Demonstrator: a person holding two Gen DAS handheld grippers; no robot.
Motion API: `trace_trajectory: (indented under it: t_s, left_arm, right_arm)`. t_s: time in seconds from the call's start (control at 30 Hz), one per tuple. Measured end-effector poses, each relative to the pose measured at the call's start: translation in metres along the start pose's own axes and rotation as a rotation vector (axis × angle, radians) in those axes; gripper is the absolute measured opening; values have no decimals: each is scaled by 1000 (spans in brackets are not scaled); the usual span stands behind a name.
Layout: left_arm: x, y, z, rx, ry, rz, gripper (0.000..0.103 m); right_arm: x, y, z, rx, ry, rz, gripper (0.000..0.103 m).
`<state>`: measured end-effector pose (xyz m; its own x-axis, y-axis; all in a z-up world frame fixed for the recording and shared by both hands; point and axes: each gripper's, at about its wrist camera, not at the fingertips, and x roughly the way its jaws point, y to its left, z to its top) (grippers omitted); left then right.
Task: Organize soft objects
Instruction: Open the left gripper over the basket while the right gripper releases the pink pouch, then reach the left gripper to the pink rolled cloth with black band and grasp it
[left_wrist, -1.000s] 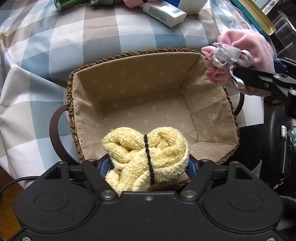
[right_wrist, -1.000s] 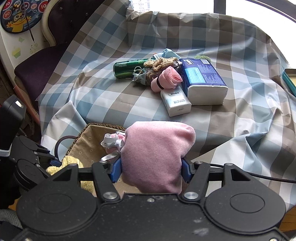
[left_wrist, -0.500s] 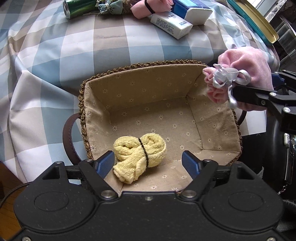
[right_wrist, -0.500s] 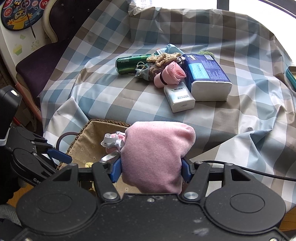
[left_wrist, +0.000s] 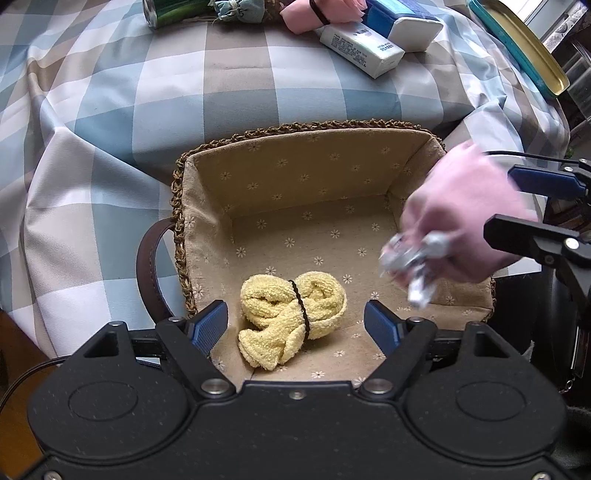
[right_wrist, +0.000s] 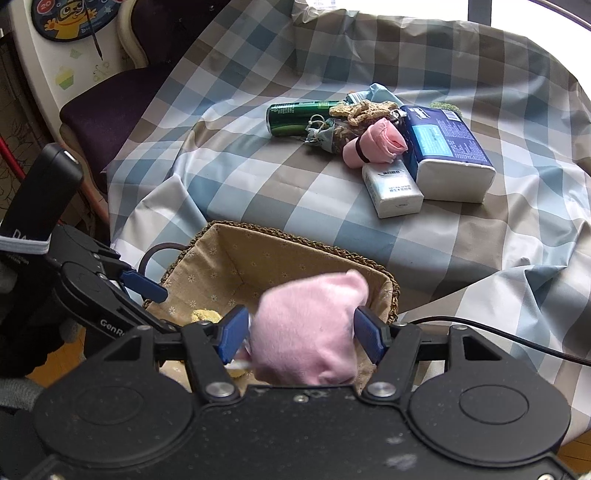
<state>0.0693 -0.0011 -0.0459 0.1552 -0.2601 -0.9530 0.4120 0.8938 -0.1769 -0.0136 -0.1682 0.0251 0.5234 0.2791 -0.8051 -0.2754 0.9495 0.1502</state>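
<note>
1. While the pink pouch (left_wrist: 469, 206) drops blurred over the right end of the basket (left_wrist: 295, 129), the right tool (right_wrist: 301, 334) has its jaws opening; the pouch sits between the blue pads (right_wrist: 232, 332), and I judge it already loose rather than gripped.
2. Its silver ribbon (left_wrist: 413, 258) trails below it, smeared by motion, above the basket's lined floor.
3. Lying on that floor near the front wall is the yellow towel roll (left_wrist: 291, 317), bound by a thin black band. The left tool (left_wrist: 297, 326) hangs just above it, jaws apart, pads clear of the cloth on both sides.
4. I read this as the release step: one soft thing is placed, the second is going in.
5. Farther out on the checked bench (right_wrist: 258, 177) wait a rolled pink cloth (right_wrist: 376, 146), a small drawstring bag (right_wrist: 325, 133) and a crocheted piece (right_wrist: 364, 109), mixed with a green can (right_wrist: 295, 118) and two tissue packs (right_wrist: 391, 188).
6. Next calls for lifting both tools clear of the basket, then reaching to that pile and choosing cloth items, not the can.
</note>
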Motion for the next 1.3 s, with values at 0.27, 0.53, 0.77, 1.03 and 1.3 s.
trace_trajectory:
  t_s: [0.27,0.53,0.77,1.03,1.3]
  left_arm:
    - [3,1,2,0,5,3,77]
    - [6,0,2,0,16,6,77]
    - [6,-1,3,15,23,13,77]
    - [6,-3,9,32,20,19,77]
    - [3,-4,21,52,-2,30,77]
  right_arm:
    - [-1,2,1,-15,-14,2,68]
    - [1,0,1,0,-10,-1,71]
    - [5,-1,1,15,-4,-2,72]
    - [10,-6,5,47,-5,-8,73]
    - [16,-12,13,69,-20,-24,73]
